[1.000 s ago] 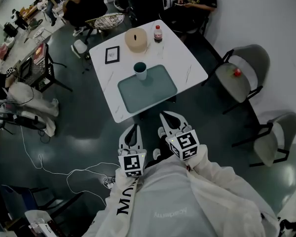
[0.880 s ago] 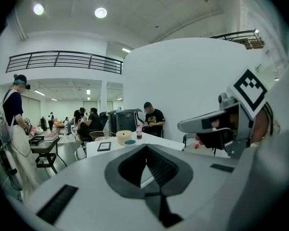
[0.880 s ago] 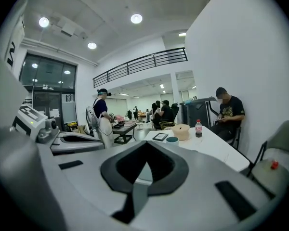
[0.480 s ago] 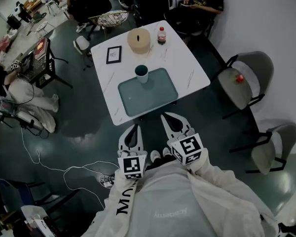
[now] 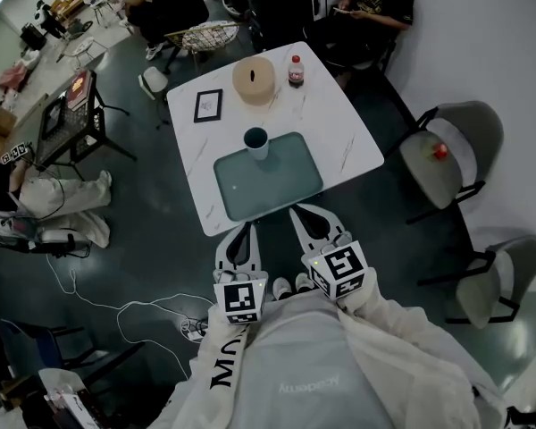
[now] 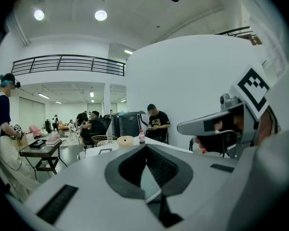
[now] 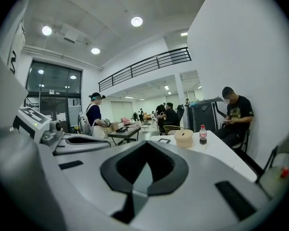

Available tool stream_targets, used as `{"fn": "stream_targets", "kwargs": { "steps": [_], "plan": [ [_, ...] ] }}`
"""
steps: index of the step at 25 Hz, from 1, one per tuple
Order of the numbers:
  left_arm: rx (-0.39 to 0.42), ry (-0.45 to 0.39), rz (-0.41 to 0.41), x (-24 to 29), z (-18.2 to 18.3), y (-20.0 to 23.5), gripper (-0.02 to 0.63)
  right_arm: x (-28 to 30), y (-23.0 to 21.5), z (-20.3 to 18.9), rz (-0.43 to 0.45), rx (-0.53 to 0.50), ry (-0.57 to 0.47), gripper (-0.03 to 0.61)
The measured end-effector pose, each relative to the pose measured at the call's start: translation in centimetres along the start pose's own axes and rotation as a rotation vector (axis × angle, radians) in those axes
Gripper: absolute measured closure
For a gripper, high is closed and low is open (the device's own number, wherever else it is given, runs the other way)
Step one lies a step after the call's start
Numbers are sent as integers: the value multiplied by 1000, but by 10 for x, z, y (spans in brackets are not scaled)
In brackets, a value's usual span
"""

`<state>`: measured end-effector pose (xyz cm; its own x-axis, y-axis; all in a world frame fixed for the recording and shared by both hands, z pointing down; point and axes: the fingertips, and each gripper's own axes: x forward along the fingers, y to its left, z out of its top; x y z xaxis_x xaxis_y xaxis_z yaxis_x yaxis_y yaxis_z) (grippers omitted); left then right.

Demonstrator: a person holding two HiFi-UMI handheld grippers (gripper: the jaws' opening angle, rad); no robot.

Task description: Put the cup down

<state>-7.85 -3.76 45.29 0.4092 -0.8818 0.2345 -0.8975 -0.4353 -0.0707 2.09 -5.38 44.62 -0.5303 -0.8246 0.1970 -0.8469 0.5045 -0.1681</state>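
Down at the person's lap, grey left gripper [image 5: 241, 232] and right gripper [image 5: 309, 217] sit closed and empty, well apart from the white dark-rimmed cup [image 5: 256, 143] standing upright at the far edge of the teal rectangular tray [image 5: 281, 184] on the white square table [image 5: 339, 119].

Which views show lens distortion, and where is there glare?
Head view: mild wide-angle bending, dim light on the table. Left gripper view: strong fisheye, black corners, ceiling lights flare. Right gripper view: same fisheye, railing bows, ceiling light flares.

Bottle [image 5: 296, 70] label (framed picture [image 5: 208, 105] too) illegibly small from overhead
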Motion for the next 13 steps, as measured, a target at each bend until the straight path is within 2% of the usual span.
{"fn": "stream_targets", "kwargs": {
  "steps": [13],
  "plan": [
    [-1, 12, -15, 16, -1, -3, 603, 3, -16, -3, -16, 17, 13, 574]
  ]
}}
